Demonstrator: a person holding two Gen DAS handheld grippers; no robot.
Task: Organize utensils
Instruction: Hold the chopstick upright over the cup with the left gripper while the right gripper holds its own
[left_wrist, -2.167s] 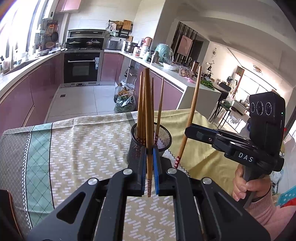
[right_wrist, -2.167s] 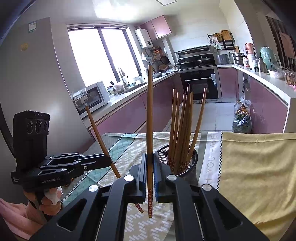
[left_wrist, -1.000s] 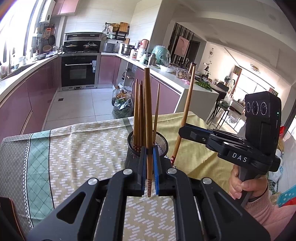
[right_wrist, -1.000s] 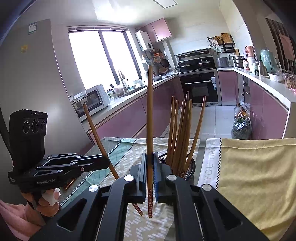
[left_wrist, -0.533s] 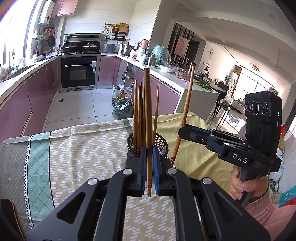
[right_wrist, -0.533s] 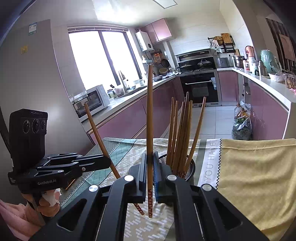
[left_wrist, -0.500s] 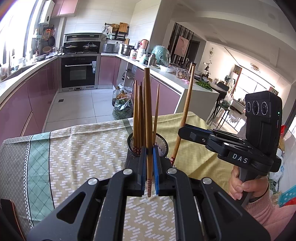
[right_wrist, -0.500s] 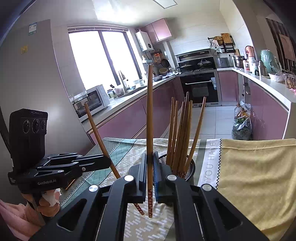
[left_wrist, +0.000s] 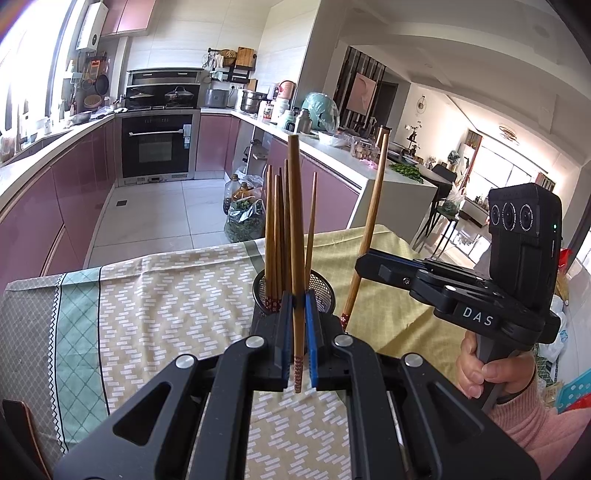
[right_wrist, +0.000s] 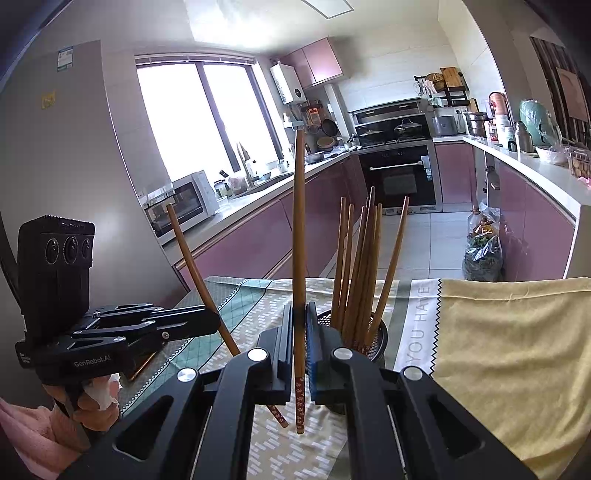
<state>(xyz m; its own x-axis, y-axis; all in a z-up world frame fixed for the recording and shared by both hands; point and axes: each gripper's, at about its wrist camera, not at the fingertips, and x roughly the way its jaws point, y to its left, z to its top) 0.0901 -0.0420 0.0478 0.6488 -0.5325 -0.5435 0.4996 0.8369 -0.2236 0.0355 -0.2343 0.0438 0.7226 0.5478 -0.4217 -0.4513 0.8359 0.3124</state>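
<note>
Kitchen cupboards in pink-purple run along the walls behind us, with a black oven at the far end and a bright window on one side. We hold two grippers over a surface with a patterned cloth on it. Our left gripper is closed tight on one brown chopstick, which stands almost straight up between the blue pads, its red patterned tip poking out below them. Our right gripper is closed the same way on another chopstick, also standing up, with its patterned end hanging below the pads. In the left wrist view we see the right gripper off to the right side, held by a hand in a pink sleeve. In the right wrist view the left gripper is off to the left side, and its chopstick leans to the left. Just past both grippers sits a round black mesh holder on the cloth. It has a bunch of brown chopsticks standing in it, thick ends up. A plain yellow cloth covers the right part of the surface. A dark bag of greens sits on the floor by the cupboards.
</note>
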